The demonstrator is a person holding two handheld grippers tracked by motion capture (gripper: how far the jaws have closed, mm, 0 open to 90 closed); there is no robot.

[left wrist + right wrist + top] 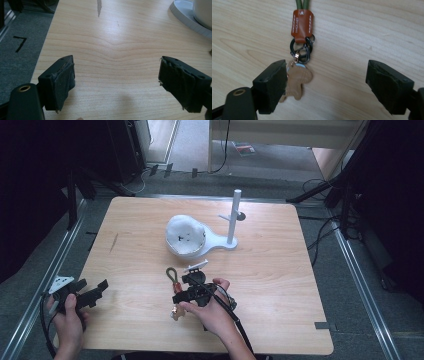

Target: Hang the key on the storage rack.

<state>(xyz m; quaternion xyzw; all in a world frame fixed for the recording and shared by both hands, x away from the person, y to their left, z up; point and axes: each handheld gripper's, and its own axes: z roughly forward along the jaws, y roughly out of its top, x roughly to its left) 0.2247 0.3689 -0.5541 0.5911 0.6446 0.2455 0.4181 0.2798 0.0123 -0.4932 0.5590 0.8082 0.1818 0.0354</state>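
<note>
The left gripper [95, 292] is sitting low at the near left, gripped from below by the left hand [67, 312], its jaws spread wide with nothing between the pads [63, 82]. The right gripper [176, 292] is lying level in the right hand [212, 307], forearm coming in behind it. Its jaws are standing well apart, pressing on nothing, the fingers [273, 85] pointing away from the wrist.

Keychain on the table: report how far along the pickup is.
Done: the right gripper has reached the keychain, which lies flat on the table with its tan charm beside one pad. In hand: jaws open, nothing clamped. Left: closing on it and lifting. The left gripper is open over bare wood.
</note>
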